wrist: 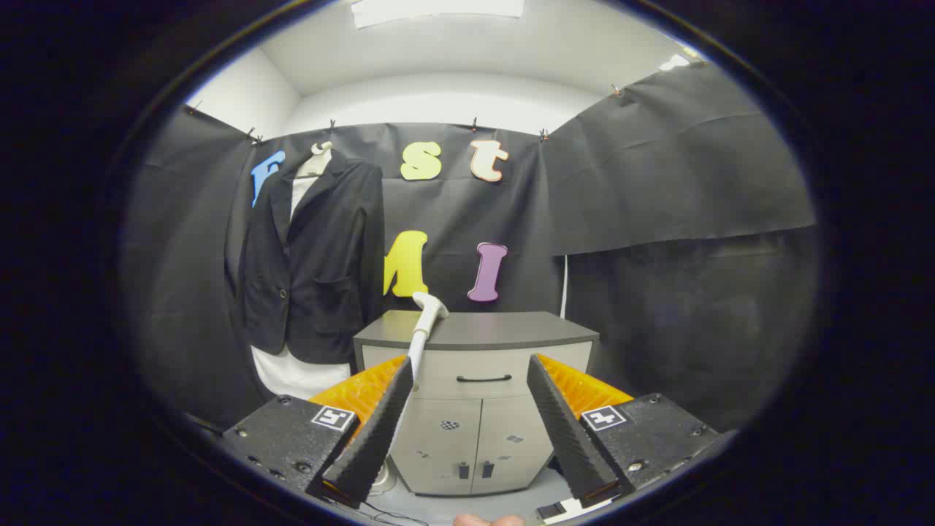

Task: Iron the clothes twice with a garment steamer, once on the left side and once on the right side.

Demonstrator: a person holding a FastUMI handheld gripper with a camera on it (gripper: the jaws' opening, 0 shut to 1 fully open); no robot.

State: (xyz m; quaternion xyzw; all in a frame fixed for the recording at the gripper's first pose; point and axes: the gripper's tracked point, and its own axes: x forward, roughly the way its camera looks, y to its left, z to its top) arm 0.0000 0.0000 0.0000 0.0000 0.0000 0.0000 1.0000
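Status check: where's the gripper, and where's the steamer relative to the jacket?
Gripper open, holding nothing. Steamer stands upright against the cabinet, just beyond the fingers. Jacket hangs beyond, beside the cabinet. Nothing between.

One jacket (310,256) is hanging left of the cabinet (475,398), with one white garment (292,376) showing under it. One steamer (422,329) is leaning at the cabinet's left front corner. The cabinet is showing one drawer handle (483,378) and two doors. One gripper (467,409) is spreading two fingers (376,431) before the cabinet, gripping nothing.
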